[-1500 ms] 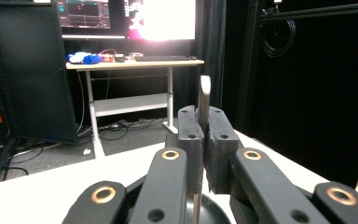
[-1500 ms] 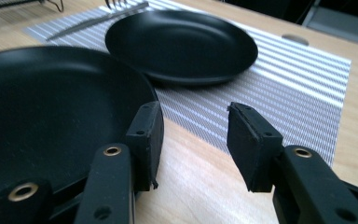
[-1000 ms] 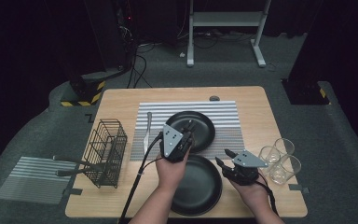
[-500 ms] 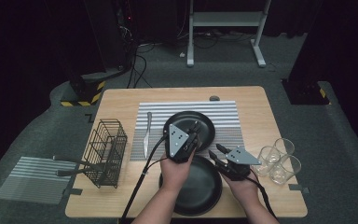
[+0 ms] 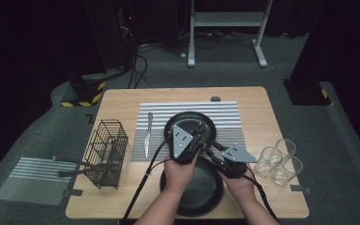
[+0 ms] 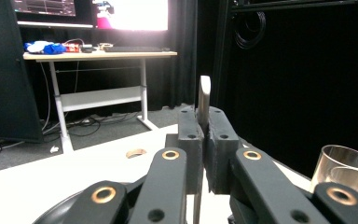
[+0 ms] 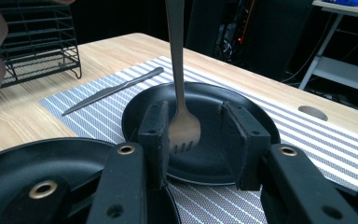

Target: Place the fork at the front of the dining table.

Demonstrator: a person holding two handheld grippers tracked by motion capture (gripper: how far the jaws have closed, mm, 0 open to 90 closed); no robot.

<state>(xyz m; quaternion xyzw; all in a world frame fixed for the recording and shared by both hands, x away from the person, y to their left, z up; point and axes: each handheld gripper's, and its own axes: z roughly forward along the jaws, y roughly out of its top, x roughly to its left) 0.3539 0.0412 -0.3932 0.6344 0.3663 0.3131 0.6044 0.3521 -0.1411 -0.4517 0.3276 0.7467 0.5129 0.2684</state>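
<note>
My left gripper (image 6: 204, 126) is shut on the handle of a metal fork (image 6: 204, 95), held upright with its head hanging down. In the high view that gripper (image 5: 200, 135) hovers over the near edge of a small black plate (image 5: 178, 119). The fork's head (image 7: 183, 130) hangs between the jaws of my right gripper (image 7: 198, 133), close to one pad, with a clear gap to the other. Those jaws have just been closing and stand open around the fork. In the high view the right gripper (image 5: 212, 149) points at the left one from the right.
A larger black plate (image 5: 201, 190) lies at the table's front under both hands. A knife (image 5: 147, 136) rests on the striped mat (image 5: 225, 117). A black wire rack (image 5: 107, 152) stands at the left. Three glasses (image 5: 281, 161) stand at the right edge.
My right gripper has moved left toward the left gripper, and its jaws have narrowed around the fork's head. The left gripper has barely shifted, still holding the fork.
</note>
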